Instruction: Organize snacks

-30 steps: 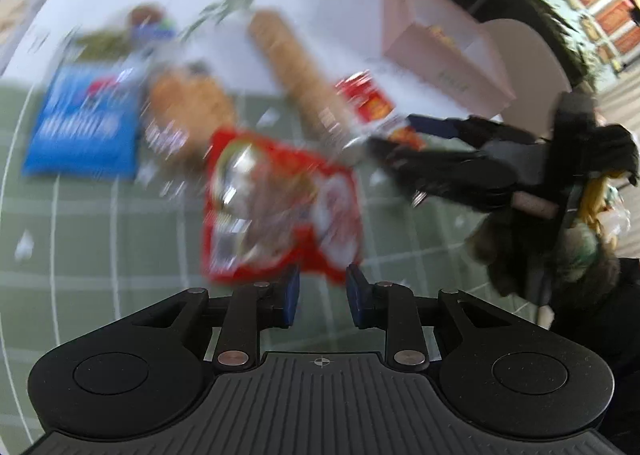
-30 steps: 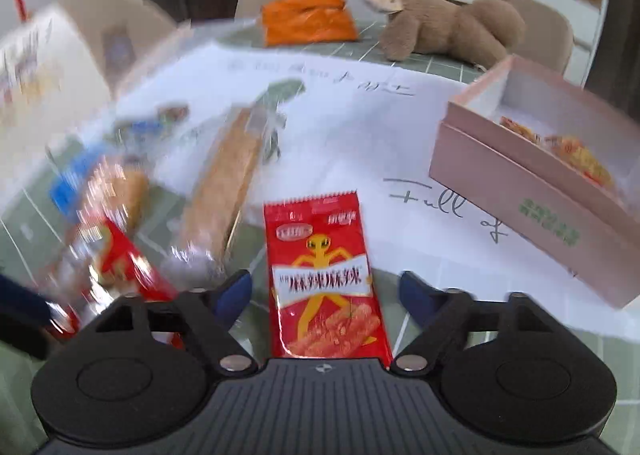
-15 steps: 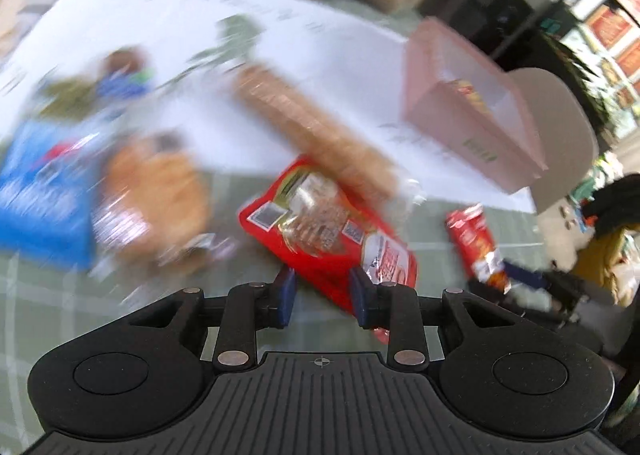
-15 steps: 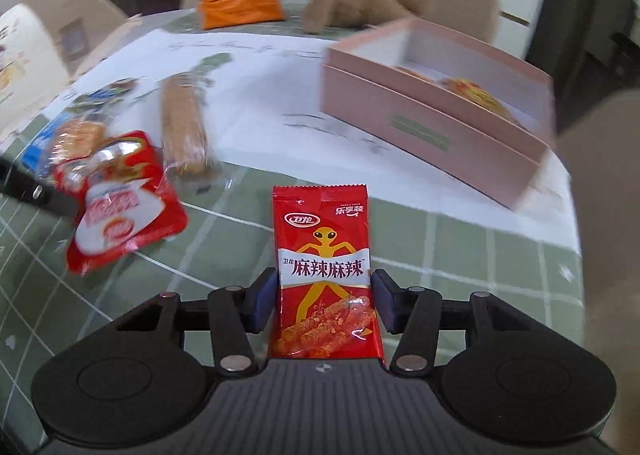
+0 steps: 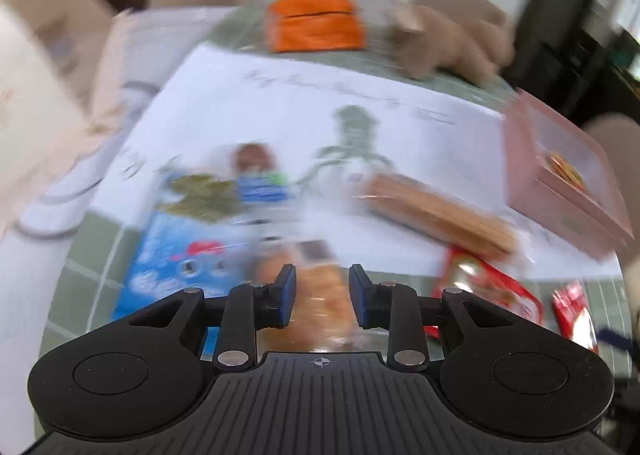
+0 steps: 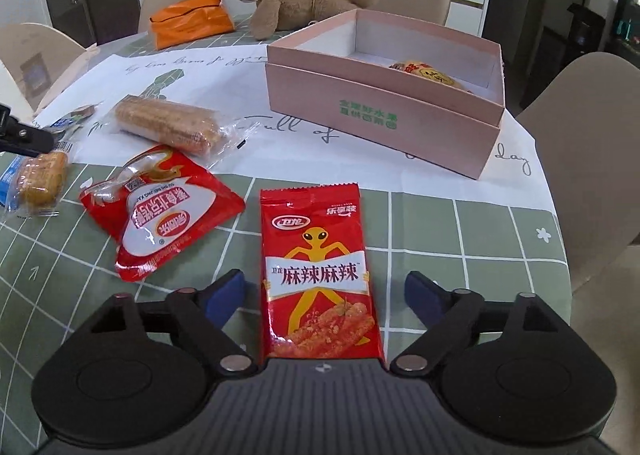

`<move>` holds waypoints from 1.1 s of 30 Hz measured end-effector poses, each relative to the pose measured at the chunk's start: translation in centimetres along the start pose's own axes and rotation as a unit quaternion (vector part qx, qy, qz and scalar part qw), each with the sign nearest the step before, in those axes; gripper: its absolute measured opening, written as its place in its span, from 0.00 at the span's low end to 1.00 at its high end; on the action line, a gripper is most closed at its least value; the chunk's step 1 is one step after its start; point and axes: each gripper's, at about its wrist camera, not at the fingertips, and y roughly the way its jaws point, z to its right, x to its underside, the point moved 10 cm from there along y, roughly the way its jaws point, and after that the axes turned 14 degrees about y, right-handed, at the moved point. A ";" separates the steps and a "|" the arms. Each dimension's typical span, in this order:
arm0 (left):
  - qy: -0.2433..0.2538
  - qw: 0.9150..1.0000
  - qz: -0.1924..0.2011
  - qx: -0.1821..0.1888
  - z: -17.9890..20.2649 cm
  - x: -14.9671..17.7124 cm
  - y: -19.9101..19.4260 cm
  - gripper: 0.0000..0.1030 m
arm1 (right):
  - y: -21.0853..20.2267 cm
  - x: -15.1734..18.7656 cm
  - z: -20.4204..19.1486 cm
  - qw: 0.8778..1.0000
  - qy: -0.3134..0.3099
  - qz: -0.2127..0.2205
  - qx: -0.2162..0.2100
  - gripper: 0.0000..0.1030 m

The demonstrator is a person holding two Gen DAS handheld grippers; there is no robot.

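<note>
Two wrist views low over table, facing pink box (shared)

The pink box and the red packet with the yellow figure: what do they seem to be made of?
The pink box looks like matte cardboard: stiff straight walls, dull surface, printed green letters. The red packet looks like glossy plastic film: crimped serrated top edge, light reflections, slight wrinkles. It lies between the open fingers of the right tool.

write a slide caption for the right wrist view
Open right gripper straddles a red snack packet on the green checked tablecloth, with the pink box beyond.
</note>
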 end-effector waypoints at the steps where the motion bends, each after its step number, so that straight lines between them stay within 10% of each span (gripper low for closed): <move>1: -0.009 1.000 -0.003 -0.004 -0.7 0.1 0.2 0.31 | 0.1 0.0 -0.1 1.000 0.001 0.003 0.000 0.89; 11: 0.075 0.997 -0.011 0.003 2.9 -0.3 1.6 0.48 | 0.2 0.2 -0.8 1.000 0.002 0.018 -0.004 0.93; 18: 0.081 0.991 0.003 0.111 6.1 -0.5 0.7 0.52 | 0.1 0.6 -0.9 0.999 0.004 0.039 -0.005 0.95; 27: 0.022 0.998 0.014 -0.052 -3.4 -6.3 3.5 0.49 | 0.1 0.8 -1.1 0.999 0.001 0.046 -0.010 0.99; 33: 0.028 0.996 -0.054 -0.062 -5.7 -6.4 8.5 0.53 | 0.0 0.9 -1.1 0.999 0.000 0.048 -0.011 0.99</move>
